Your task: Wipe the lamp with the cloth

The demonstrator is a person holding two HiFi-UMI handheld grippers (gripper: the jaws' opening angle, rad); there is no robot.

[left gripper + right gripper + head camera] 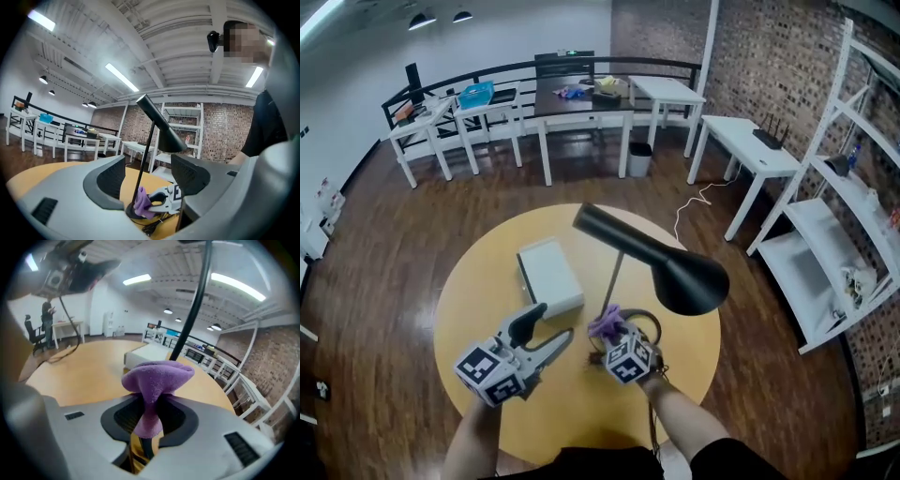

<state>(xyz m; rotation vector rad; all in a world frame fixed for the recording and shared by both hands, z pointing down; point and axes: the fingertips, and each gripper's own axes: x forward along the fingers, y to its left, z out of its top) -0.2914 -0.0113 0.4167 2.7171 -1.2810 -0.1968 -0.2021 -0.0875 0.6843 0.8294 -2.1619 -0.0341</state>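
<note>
Purple cloth (157,376): pinched in the jaws of my right gripper (607,336), bunched above them, close to the foot of the lamp stem. Black lamp (675,267): upright on the round yellow bench (478,300), shade tilted. My left gripper (546,332): jaws wide and empty, low over the bench, facing the lamp. White box (549,276): on the bench, just beyond my left gripper.
</note>
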